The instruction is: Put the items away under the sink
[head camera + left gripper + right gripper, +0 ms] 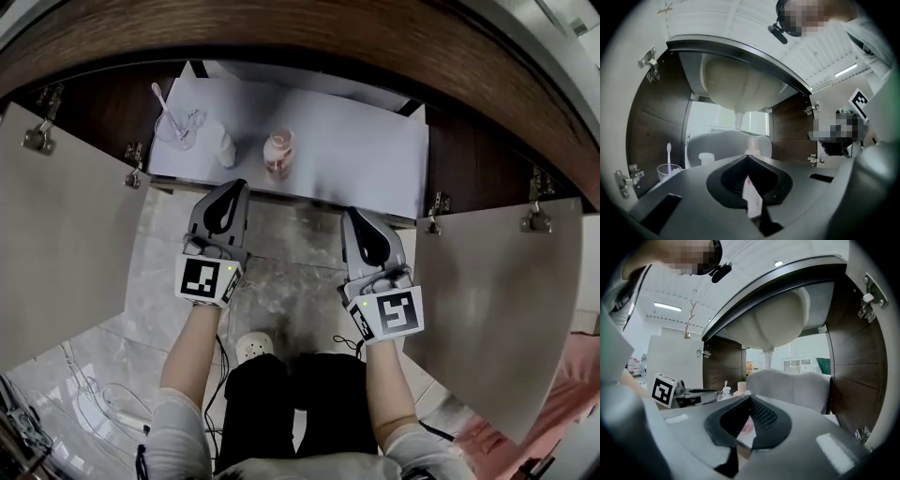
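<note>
A: State of the left gripper (746, 157)?
B: Jaws together, nothing between them. It sits in front of the open cabinet, clear of the items.
A: And the right gripper (749, 398)?
B: Same: jaws together and empty, beside the left.
A: Where are the items?
B: On the white cabinet floor (356, 150), under the basin (740, 84). A cup (180, 131) holding a toothbrush (161, 101) stands far left, then a white bottle (226, 150), then a pink jar (278, 153), all upright.
A: Cabinet doors (66, 234)?
B: Both swung wide.
</note>
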`<move>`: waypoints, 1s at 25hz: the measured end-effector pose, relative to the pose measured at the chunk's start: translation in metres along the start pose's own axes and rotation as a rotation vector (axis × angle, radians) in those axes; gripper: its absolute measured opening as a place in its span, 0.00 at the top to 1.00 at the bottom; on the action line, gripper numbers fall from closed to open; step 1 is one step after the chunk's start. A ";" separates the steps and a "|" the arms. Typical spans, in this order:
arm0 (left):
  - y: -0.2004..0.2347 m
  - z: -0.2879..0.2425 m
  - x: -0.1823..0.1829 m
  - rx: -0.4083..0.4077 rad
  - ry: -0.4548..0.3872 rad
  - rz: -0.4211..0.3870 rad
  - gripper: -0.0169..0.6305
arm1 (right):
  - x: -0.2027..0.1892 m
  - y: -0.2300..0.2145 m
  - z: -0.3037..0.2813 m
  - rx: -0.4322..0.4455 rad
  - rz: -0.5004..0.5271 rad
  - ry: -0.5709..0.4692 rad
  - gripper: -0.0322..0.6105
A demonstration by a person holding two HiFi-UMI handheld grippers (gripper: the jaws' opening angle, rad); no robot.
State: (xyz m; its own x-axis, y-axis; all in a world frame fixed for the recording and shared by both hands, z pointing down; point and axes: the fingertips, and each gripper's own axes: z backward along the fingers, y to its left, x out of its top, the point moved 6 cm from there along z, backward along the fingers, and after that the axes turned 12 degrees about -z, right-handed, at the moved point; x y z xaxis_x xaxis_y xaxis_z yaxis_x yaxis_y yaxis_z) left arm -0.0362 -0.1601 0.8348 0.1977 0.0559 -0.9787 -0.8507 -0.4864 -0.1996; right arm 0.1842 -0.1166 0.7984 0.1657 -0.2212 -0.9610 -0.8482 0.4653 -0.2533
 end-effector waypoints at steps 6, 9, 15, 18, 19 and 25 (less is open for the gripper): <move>0.007 0.042 0.062 0.041 0.040 -0.006 0.96 | 0.050 0.025 0.016 -0.008 -0.003 0.038 0.93; 0.008 0.061 0.100 0.049 0.062 0.006 0.96 | 0.079 0.038 0.030 -0.015 -0.001 0.061 0.93; 0.013 0.091 0.184 0.061 0.098 0.042 0.96 | 0.145 0.064 0.059 -0.021 -0.010 0.098 0.93; 0.016 0.099 0.229 0.049 0.104 0.038 0.96 | 0.183 0.078 0.069 -0.027 -0.014 0.103 0.93; 0.016 0.102 0.245 0.044 0.104 0.037 0.96 | 0.196 0.083 0.073 -0.027 -0.015 0.105 0.93; 0.023 0.118 0.334 0.027 0.118 0.013 0.96 | 0.279 0.111 0.095 -0.034 -0.033 0.103 0.93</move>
State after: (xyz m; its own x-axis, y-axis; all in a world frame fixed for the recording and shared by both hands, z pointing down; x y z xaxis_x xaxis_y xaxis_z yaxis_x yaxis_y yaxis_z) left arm -0.0469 -0.0495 0.4976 0.2412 -0.0544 -0.9690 -0.8659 -0.4629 -0.1896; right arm 0.1839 -0.0449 0.4917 0.1429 -0.3241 -0.9352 -0.8599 0.4273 -0.2794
